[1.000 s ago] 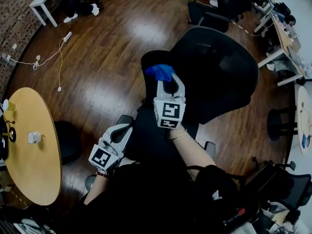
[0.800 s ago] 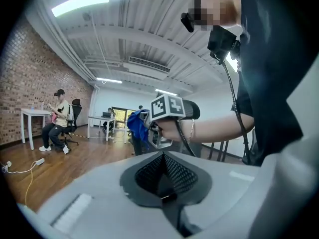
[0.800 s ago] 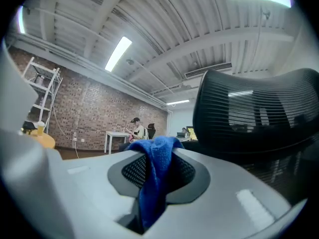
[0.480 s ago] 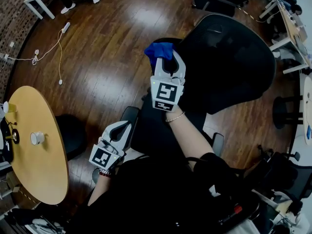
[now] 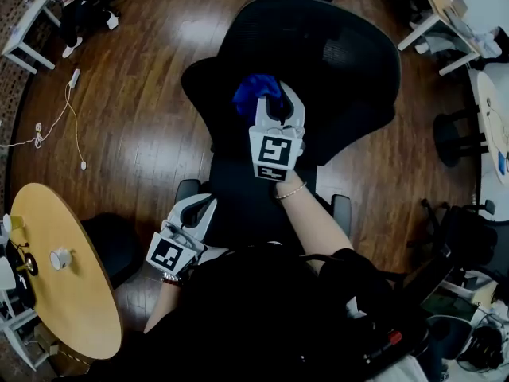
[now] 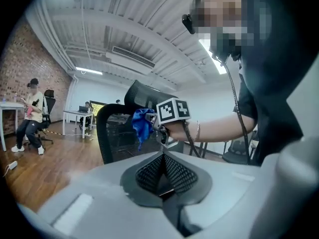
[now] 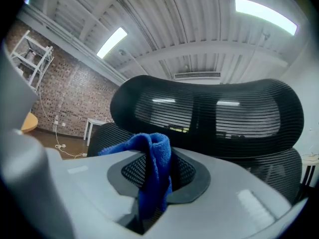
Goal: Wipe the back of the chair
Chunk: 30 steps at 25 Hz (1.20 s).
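- Chair (image 5: 334,62): in head view, seat and base largely hidden under right gripper (image 5: 277,102), forearm (image 5: 308,231) and torso (image 5: 262,317). In right gripper view, lower backrest hidden behind gripper body.
- Blue cloth (image 5: 253,94): lower end buried between jaws in right gripper view. Contact with backrest cannot be determined in any view.
- Round table (image 5: 60,293): cut off by left edge of head view. Items on table (image 5: 56,258): too small to identify.
- Seated person (image 6: 32,116), far left of left gripper view: too small for detail.
- Desks (image 5: 445,14), top right of head view: cut off by edge.
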Available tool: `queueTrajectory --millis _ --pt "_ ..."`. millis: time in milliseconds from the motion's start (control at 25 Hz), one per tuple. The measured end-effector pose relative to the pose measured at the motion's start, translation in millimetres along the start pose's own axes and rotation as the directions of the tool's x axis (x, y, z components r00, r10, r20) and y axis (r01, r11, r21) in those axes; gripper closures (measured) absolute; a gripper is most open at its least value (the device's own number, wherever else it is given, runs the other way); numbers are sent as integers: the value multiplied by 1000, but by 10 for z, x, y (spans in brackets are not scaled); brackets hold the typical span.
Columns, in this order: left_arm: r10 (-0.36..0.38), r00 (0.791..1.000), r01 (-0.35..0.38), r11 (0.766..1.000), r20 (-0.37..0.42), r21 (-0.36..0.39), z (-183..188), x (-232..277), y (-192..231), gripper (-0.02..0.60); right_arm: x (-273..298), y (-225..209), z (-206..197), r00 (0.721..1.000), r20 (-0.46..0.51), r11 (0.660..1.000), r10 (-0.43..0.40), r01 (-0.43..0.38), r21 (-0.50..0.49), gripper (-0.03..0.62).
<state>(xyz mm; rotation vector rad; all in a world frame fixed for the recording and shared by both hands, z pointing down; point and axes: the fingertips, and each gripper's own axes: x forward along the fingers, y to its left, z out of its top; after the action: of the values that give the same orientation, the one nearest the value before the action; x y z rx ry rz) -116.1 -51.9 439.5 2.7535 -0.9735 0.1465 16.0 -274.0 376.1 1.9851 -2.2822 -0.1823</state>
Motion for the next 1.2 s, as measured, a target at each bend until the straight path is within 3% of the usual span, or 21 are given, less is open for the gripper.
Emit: queueTrajectory --millis 240,360,560,880,1080,1200 --pt "-13 1000 13 1000 -5 -12 4 160 -75 581 -232 -666 -148 991 -40 991 -130 132 29 510" --pt "-34 999 34 999 -16 18 46 269 -172 581 -393 -1056 -227 983 -50 984 -176 177 23 510" --pt "-63 997 65 996 -35 61 76 427 -322 581 -743 -1828 -399 961 -75 963 -267 265 -40 510" --pt "-70 997 72 995 -32 71 116 565 -493 581 -1154 -2630 -537 921 -111 928 -373 369 -53 510" --pt "-83 996 84 995 -23 55 102 647 -592 581 -1364 -3008 -654 877 -157 891 -453 449 -63 511" --pt "-84 996 85 996 -21 42 83 608 -590 581 -1561 -3212 -639 826 -181 843 -534 536 -41 511"
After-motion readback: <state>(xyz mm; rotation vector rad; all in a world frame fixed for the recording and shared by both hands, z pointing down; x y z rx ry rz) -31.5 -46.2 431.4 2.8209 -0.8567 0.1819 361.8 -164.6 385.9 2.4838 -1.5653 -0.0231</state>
